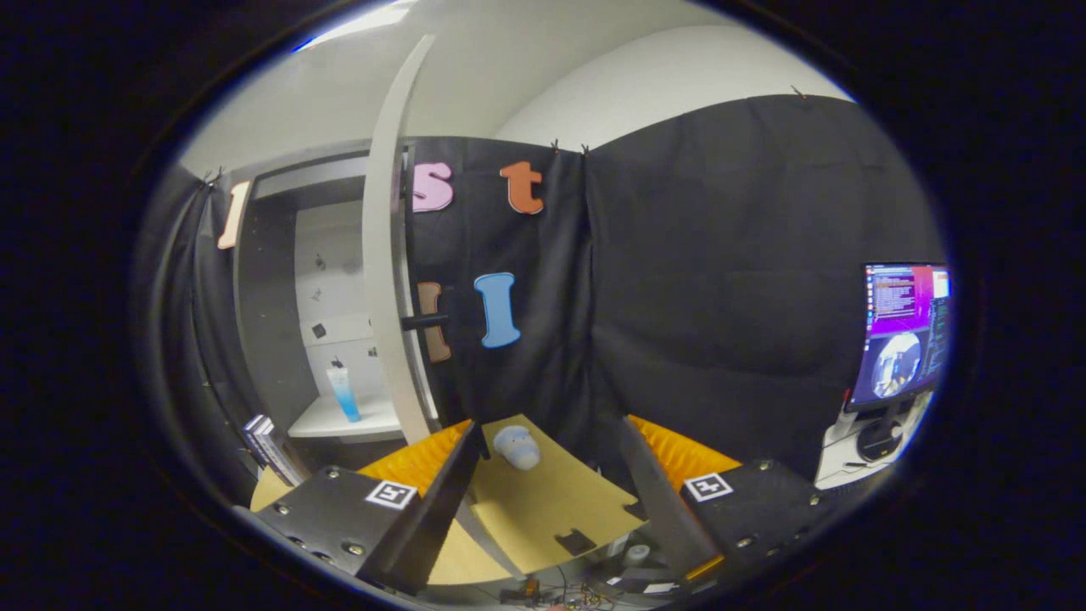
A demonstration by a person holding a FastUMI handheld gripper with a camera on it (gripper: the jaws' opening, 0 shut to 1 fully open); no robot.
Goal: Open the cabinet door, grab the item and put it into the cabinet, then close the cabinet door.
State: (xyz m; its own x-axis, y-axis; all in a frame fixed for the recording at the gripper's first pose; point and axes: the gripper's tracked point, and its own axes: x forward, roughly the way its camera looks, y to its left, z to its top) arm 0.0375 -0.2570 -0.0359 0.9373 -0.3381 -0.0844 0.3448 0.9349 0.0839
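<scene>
On the far left the cabinet (pixel 280 280) is seen with its door (pixel 386 280) swung out edge-on toward the gripper, so the first step is judged to be done and the inside is left free for loading. A blue tube (pixel 345 395) stands upright on the white shelf (pixel 339 422) inside, near the shelf's middle; some books (pixel 270 445) are leaned just below and left of the shelf. A dark handle (pixel 424 322) juts from the door's right face, where it can be reached for closing. Further right, a pale blue soft item (pixel 517 447) lies on a cardboard sheet (pixel 543 509), just ahead of and between the fingers, untouched. The gripper (pixel 551 488) is held with its jaws wide and empty, presumably to straddle that item. On the far right a monitor (pixel 904 335) is lit.
</scene>
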